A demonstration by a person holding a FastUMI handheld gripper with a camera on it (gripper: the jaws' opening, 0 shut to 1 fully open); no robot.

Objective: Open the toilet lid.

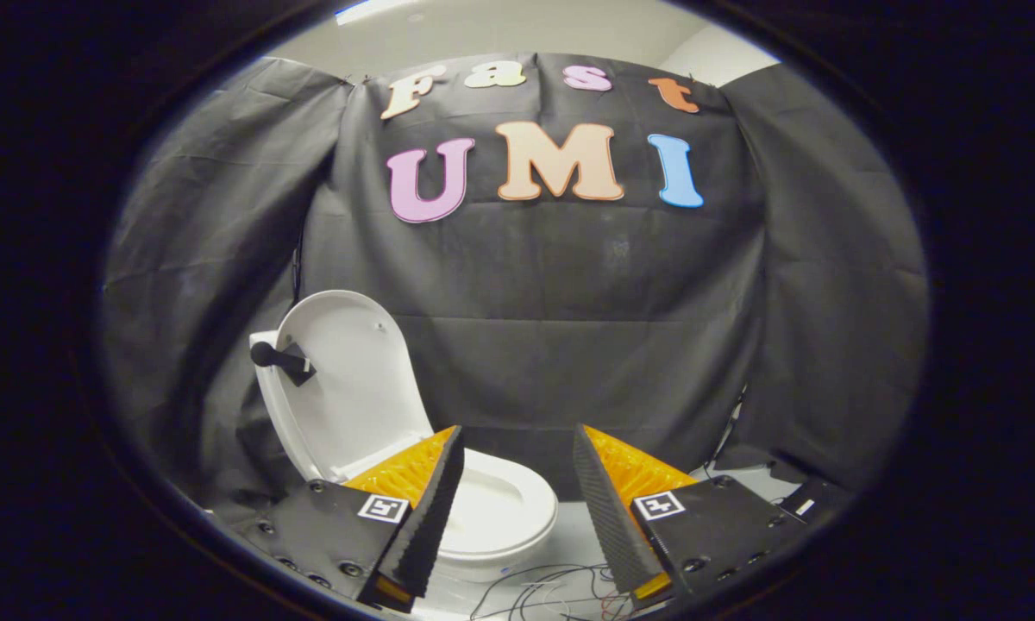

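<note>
The lid (345, 379) stands upright behind the bowl (500, 509), beyond the gripper (517, 448), whose fingers are spread with nothing between them (task looks done). A nudge to its handle (280, 360) could drop it.

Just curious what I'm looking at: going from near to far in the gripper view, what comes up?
Open hand-held gripper fingers → loose thin wires on the floor → white toilet seat and bowl → raised white oval toilet lid → black cloth booth wall.
</note>
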